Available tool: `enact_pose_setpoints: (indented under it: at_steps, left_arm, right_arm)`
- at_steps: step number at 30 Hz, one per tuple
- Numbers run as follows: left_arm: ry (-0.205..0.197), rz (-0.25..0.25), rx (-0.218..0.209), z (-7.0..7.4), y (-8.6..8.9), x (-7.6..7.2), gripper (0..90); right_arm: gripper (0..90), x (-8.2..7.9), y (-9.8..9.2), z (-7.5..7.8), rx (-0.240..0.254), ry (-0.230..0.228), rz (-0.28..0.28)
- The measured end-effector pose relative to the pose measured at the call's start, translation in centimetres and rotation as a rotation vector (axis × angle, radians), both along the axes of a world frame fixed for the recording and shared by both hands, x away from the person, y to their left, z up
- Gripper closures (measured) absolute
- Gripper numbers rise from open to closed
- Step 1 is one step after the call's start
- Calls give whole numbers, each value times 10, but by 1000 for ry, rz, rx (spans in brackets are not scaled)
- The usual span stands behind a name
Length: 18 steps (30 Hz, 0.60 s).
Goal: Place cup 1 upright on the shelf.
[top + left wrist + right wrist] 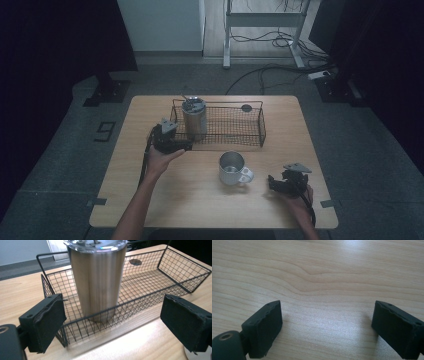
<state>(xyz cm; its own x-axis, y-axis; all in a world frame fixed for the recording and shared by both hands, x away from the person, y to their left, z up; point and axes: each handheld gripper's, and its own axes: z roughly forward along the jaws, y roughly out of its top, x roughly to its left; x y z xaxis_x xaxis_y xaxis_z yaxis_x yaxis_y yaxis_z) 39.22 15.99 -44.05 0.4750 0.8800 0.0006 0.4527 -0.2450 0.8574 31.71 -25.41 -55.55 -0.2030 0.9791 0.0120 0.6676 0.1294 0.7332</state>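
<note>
The left gripper (112,322) is open and holds nothing. Directly ahead of it, inside the near-left end of the wire basket (175,272), stands the stainless tumbler (97,282): rigid, smooth, probably slippery. Grip mid-body, above the basket rim. The right gripper (325,325) rests open on the table (319,270).

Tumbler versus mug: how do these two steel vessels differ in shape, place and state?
The tumbler is tall, lidded and handleless; the mug is short, open-topped, with a side handle. The tumbler stands inside the wire basket, the mug on the bare table. Both are upright and held by neither gripper.
</note>
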Motion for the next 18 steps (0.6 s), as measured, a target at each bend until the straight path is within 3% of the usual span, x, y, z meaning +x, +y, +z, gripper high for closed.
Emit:
enact_pose_setpoints:
  at_steps: [10,18]
  left_arm:
    - [29,-17,-27,-17,11,-25,72]
    - [74,-8,-19,-46,26,-49,74]
  right_arm:
    - [91,0,0,0,-1,0,1]
    - [91,0,0,0,-1,0,1]
